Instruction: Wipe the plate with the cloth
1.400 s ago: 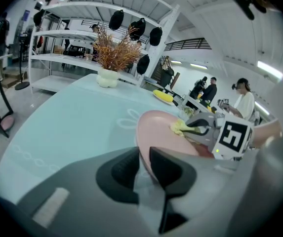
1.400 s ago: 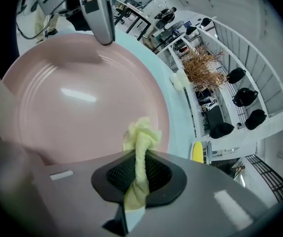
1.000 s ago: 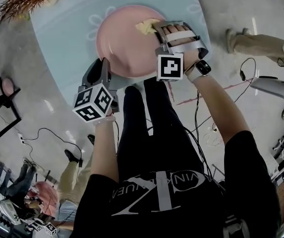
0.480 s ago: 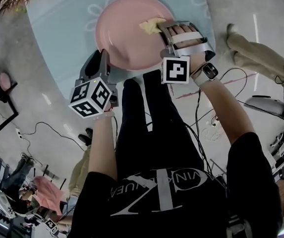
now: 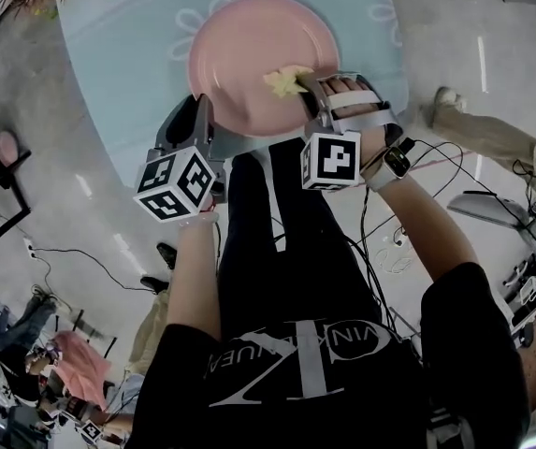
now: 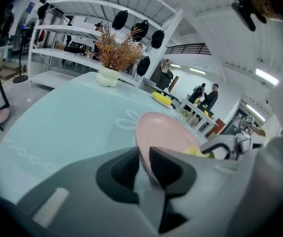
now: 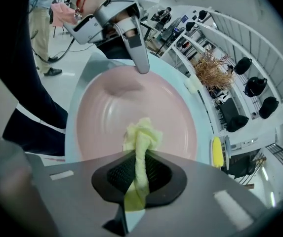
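Wiping looks mid-course: the right gripper (image 7: 140, 171) pinches the cloth (image 7: 142, 134) onto the plate (image 7: 106, 107); the left gripper (image 6: 143, 163) clamps its rim.

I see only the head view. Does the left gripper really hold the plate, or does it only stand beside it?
Observer: It holds it. In the left gripper view, the left gripper is shut on the rim of the plate.
Operator: Is the cloth gripped well?
Observer: The right gripper view shows the right gripper shut on a twisted strip of the cloth.
Operator: Does the cloth touch the plate?
Observer: Its bunched end seems to rest on the plate, near the gripper's side, not the centre.
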A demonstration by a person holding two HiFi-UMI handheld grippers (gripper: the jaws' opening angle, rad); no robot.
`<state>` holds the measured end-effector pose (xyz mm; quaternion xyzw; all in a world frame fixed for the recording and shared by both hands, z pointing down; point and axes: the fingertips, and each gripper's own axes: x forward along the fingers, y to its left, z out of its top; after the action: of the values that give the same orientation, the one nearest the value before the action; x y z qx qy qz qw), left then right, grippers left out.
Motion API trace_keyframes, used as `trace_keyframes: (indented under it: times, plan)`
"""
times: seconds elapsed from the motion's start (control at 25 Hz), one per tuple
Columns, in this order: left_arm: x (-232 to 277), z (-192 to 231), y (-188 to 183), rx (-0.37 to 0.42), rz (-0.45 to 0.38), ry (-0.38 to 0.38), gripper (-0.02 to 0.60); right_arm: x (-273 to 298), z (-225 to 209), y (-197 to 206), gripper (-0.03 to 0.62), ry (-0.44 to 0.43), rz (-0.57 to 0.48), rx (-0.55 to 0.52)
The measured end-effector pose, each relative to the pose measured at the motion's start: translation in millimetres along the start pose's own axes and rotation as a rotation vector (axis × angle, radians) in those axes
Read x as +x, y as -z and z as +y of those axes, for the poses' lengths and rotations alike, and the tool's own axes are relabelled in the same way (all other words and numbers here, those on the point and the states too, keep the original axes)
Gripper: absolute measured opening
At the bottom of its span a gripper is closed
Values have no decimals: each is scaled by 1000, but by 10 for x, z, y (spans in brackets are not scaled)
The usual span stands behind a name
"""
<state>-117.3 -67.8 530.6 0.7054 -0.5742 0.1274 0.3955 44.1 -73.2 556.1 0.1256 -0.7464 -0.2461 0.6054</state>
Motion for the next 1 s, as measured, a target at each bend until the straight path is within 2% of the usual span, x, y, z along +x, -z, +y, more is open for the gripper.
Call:
trace_keyframes:
  times: [0.24,0.52,0.84,1.0]
  plan:
    - [-11,-2,-16,-6,6,0,0,-110,252,-345,35,-110,-68,39]
    - [-16,-9,-33,-16,5,8,0,-117,322,-677,35,-176,-127,81]
    - [-8,-8,-34,-29,8,19,0,20,144,-955,40,-195,-176,143]
    - [-12,-11,-43,-29,6,19,0,129,-36,-1056,38,-133,-176,89]
